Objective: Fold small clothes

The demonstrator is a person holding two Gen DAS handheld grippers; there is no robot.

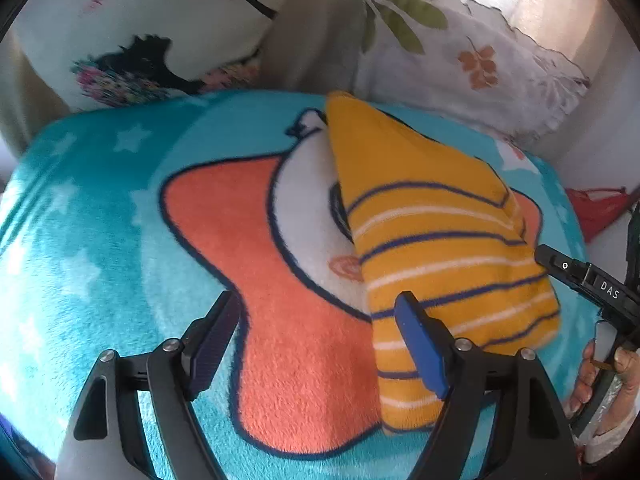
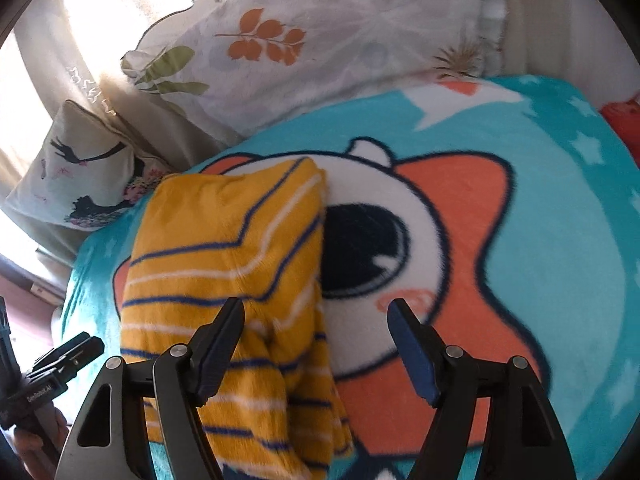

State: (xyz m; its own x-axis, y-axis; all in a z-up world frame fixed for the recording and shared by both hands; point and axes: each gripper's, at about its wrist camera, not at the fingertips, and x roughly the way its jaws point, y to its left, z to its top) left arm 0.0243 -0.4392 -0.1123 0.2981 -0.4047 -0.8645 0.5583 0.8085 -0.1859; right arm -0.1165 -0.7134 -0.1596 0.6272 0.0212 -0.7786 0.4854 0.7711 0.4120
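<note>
A small yellow garment with navy and white stripes [image 1: 440, 248] lies folded into a narrow bundle on a teal cartoon blanket [image 1: 88, 240]. It also shows in the right wrist view [image 2: 224, 264]. My left gripper [image 1: 320, 344] is open and empty, over the blanket with its right finger above the garment's near edge. My right gripper [image 2: 316, 344] is open and empty, its left finger over the garment's near end. The right gripper's tip also shows at the right edge of the left wrist view [image 1: 576, 276].
A floral pillow [image 1: 472, 56] and a white cushion with a dark print [image 1: 132, 32] lie behind the blanket against a curtain. A red item [image 1: 596, 208] sits at the blanket's right side. The other hand-held gripper [image 2: 60, 360] shows at lower left of the right wrist view.
</note>
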